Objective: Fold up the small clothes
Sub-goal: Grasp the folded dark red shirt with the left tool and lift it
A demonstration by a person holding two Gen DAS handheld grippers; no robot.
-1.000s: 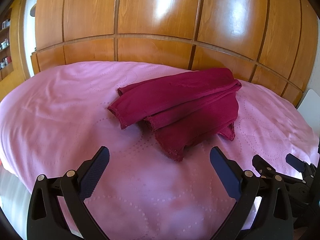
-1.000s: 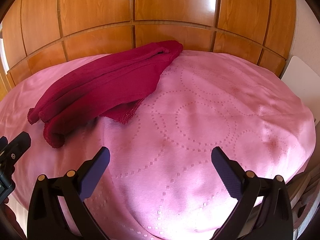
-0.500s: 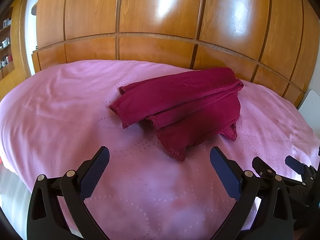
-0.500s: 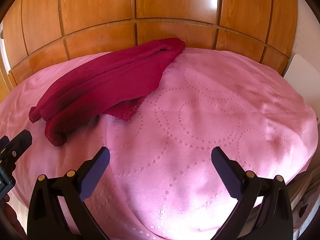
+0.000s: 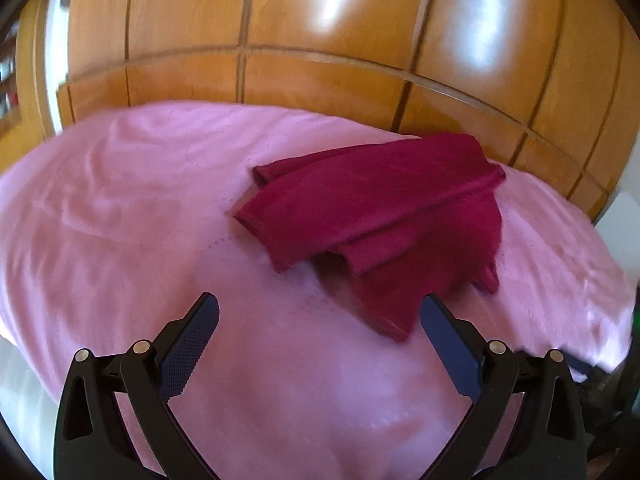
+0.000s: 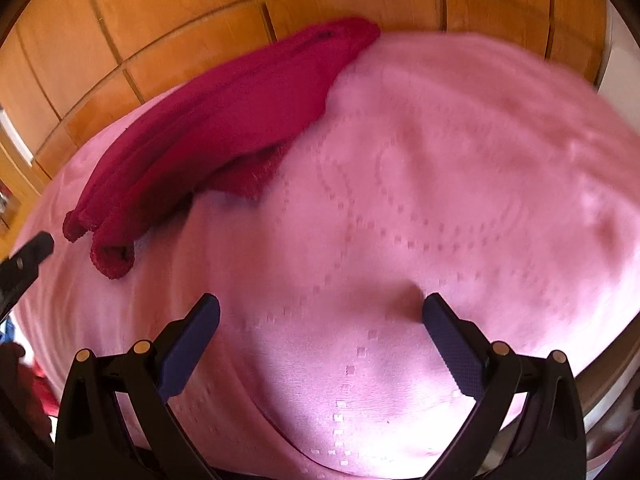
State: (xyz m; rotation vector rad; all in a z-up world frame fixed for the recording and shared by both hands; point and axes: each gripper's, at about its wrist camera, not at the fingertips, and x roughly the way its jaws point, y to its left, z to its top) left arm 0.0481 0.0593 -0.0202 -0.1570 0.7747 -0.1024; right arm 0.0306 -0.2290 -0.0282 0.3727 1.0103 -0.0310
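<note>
A wall of glossy wooden panels (image 5: 320, 40) closes the scene behind a bed under a pink patterned cover (image 5: 120, 220). On the cover lies a dark red garment (image 5: 372, 216), loosely bunched in overlapping layers rather than squared off. From the left gripper (image 5: 319, 320) it sits ahead and a little to the right, its nearest corner just beside the right fingertip but touching nothing. From the right gripper (image 6: 321, 318) the same garment (image 6: 224, 120) lies ahead and well off to the left.

Both views have blurred and the framing has shifted over the last second: the garment has slid rightward and nearer in the left view, and the right view has tilted, so both tools appear to be on the move after holding almost still. That reads as the start of an approach, with the fold itself not yet begun.

Each gripper has its jaws spread wide and carries nothing. The tip of the left tool (image 6: 24, 260) shows at the right view's left edge, near the garment's rolled end.
</note>
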